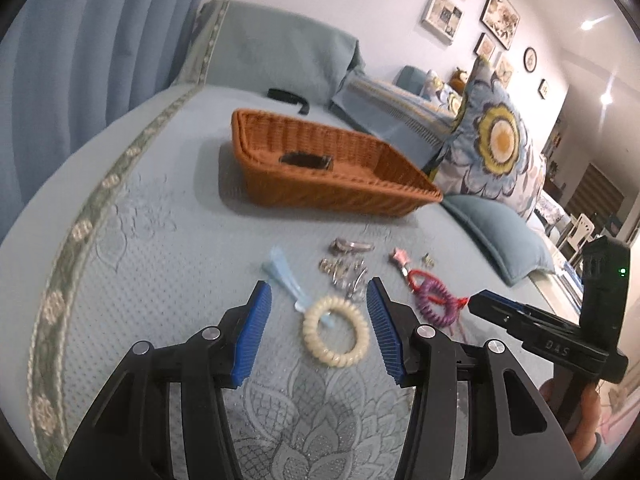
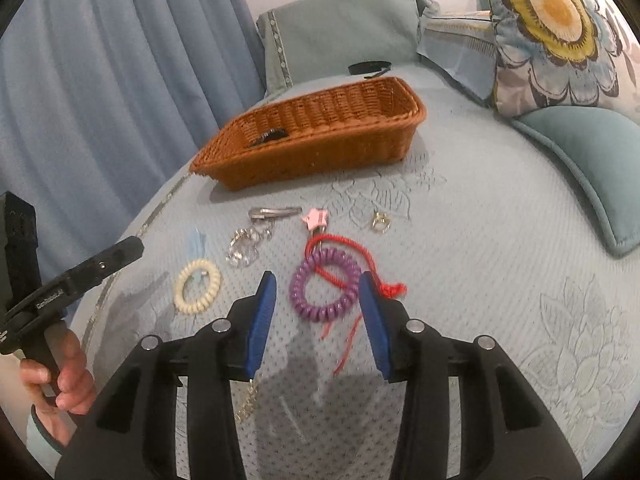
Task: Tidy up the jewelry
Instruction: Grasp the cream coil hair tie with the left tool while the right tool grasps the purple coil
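Observation:
A brown wicker basket [image 1: 320, 160] stands on the blue bedspread and holds a dark clip [image 1: 306, 160]; it also shows in the right wrist view [image 2: 316, 132]. My left gripper [image 1: 320, 298] is open, its jaws on either side of a cream spiral hair tie [image 1: 336, 332]. My right gripper [image 2: 318, 292] is open around a purple spiral hair tie [image 2: 324, 284] with a red cord [image 2: 344, 246] across it. Between them lie a clear crystal bracelet [image 2: 244, 248], a silver hair clip [image 2: 274, 213], a pink star charm [image 2: 316, 218], a gold ring [image 2: 380, 222] and a pale blue clip [image 1: 286, 276].
A flowered pillow [image 1: 492, 148] and a teal cushion [image 1: 496, 236] lie to the right of the basket. A black band [image 1: 288, 98] lies behind the basket. A thin gold chain [image 2: 248, 402] lies under my right gripper. Blue curtains [image 2: 100, 80] hang at the left.

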`<state>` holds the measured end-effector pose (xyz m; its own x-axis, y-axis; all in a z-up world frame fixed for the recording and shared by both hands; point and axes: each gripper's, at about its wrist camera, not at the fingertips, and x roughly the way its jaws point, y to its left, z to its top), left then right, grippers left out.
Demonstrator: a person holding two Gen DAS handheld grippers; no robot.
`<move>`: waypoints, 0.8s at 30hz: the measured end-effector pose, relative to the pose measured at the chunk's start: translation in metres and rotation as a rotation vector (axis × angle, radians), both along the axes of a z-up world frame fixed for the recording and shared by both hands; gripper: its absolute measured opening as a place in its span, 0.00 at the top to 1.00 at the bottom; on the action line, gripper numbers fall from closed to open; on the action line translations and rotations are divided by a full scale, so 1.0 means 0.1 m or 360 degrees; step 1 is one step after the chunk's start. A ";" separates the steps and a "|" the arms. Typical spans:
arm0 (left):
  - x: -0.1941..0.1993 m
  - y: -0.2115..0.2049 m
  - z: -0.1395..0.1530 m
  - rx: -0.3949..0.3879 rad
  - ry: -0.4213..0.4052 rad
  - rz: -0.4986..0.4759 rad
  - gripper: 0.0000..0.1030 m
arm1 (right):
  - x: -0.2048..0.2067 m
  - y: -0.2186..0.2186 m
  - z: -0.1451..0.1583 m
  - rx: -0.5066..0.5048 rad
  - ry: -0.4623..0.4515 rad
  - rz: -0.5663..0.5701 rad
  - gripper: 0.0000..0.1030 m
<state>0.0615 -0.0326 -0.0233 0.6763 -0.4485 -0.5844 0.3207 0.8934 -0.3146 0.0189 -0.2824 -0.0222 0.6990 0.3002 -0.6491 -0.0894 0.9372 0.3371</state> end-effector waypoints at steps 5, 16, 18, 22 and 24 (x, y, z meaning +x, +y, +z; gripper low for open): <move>0.04 -0.03 -0.19 0.0036 0.0061 0.0001 0.55 | 0.03 0.03 -0.11 -0.0027 0.0051 0.0001 0.68; 0.05 -0.10 -0.25 0.0073 0.0086 -0.0016 0.55 | 0.31 0.05 -0.17 -0.0082 0.0176 -0.0063 0.72; 0.05 -0.12 -0.26 0.0081 0.0095 -0.0017 0.55 | 0.36 0.10 -0.19 -0.0135 0.0192 -0.0066 0.72; 0.07 -0.15 -0.29 0.0111 0.0112 -0.0022 0.55 | 0.34 0.23 -0.21 -0.0255 0.0153 -0.0017 0.87; 0.07 -0.17 -0.30 0.0133 0.0122 -0.0025 0.57 | 0.29 0.27 -0.20 -0.0265 0.0116 0.0031 0.91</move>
